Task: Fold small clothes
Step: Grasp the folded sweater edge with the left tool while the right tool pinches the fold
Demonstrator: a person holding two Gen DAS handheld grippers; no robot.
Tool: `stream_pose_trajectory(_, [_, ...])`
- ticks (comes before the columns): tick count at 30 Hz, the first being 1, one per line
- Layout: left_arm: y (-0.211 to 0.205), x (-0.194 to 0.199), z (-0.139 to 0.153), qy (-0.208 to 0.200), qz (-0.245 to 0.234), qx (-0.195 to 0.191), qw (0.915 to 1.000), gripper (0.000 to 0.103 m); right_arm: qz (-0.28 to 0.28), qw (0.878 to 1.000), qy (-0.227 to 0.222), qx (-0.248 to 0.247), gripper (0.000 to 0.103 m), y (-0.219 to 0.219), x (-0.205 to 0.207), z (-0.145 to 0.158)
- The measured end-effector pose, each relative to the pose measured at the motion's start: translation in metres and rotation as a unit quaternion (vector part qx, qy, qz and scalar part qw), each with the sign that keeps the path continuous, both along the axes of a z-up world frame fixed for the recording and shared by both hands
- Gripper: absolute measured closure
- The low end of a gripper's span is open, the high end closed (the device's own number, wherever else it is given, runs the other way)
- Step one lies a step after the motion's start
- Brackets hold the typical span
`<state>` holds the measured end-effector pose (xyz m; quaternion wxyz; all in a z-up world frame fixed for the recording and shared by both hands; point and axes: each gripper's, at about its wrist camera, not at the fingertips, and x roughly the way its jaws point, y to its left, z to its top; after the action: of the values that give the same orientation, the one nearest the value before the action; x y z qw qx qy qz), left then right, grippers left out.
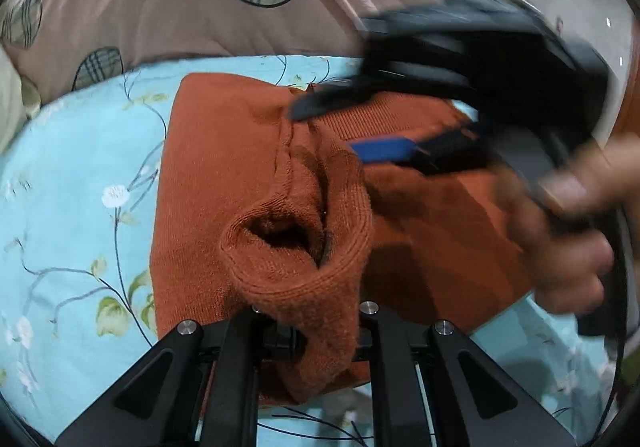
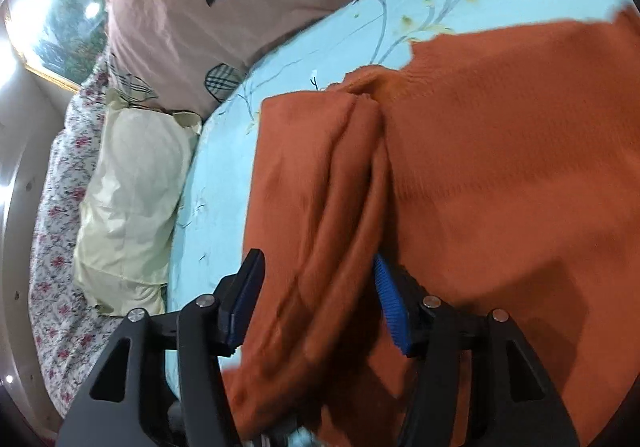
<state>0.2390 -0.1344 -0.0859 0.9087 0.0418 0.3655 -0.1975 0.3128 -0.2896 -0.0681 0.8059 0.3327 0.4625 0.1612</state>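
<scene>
Gripping a sweater (image 1: pixel 248 175) cuff, the left gripper (image 1: pixel 312 331) is clamped; only the right gripper (image 2: pixel 316 303) view shows its jaws apparently apart.

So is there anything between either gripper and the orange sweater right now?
Nothing visible. The left gripper already has the orange sweater cuff bunched between its fingers. The right gripper stands open with a fold of sweater draped between its blue pads. Only the blue floral sheet lies beneath.
</scene>
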Motion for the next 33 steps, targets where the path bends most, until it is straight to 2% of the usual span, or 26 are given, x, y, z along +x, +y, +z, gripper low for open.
stream_pose_trajectory(2, [-0.006, -0.004, -0.001, -0.013, -0.001, 0.024, 0.9996, 0.092, 0.002, 1.000, -0.002, -0.023, 0.048, 0.006, 0.014, -0.001])
stream_pose_trajectory(3, [-0.007, -0.005, -0.001, -0.017, -0.001, 0.031, 0.9994, 0.092, 0.004, 0.999, -0.004, -0.039, 0.071, 0.008, 0.018, 0.000])
stream_pose_trajectory(4, [-0.008, -0.006, -0.001, -0.018, -0.002, 0.033, 0.9993, 0.092, 0.009, 0.998, -0.005, -0.060, 0.089, 0.011, 0.021, 0.001])
stream_pose_trajectory(6, [-0.009, -0.007, 0.000, -0.018, -0.004, 0.034, 0.9993, 0.092, 0.013, 0.998, -0.009, -0.067, 0.089, 0.008, 0.022, 0.004])
stream_pose_trajectory(9, [-0.010, -0.007, 0.014, -0.011, -0.007, 0.014, 0.9998, 0.092, 0.010, 0.996, -0.050, -0.076, 0.089, -0.005, 0.007, 0.028])
stream_pose_trajectory(13, [-0.028, -0.009, 0.047, -0.003, -0.043, -0.054, 0.9976, 0.092, -0.019, 0.991, -0.096, -0.090, 0.089, -0.047, -0.022, 0.064])
stream_pose_trajectory(18, [-0.080, -0.001, 0.053, 0.036, -0.085, -0.104, 0.9903, 0.092, -0.064, 0.988, -0.082, -0.115, 0.089, -0.104, -0.050, 0.062])
stream_pose_trajectory(23, [-0.135, 0.000, 0.031, 0.057, -0.119, -0.085, 0.9876, 0.092, -0.097, 0.988, -0.040, -0.113, 0.089, -0.148, -0.069, 0.031])
stream_pose_trajectory(25, [-0.147, 0.001, 0.023, 0.064, -0.125, -0.075, 0.9873, 0.092, -0.099, 0.988, -0.040, -0.109, 0.089, -0.154, -0.072, 0.026])
stream_pose_trajectory(30, [-0.148, 0.005, 0.032, 0.049, -0.136, -0.085, 0.9859, 0.092, -0.107, 0.986, -0.076, -0.104, 0.089, -0.161, -0.084, 0.036])
stream_pose_trajectory(33, [-0.150, 0.004, 0.032, 0.048, -0.137, -0.081, 0.9860, 0.091, -0.110, 0.985, -0.058, -0.115, 0.089, -0.163, -0.081, 0.027])
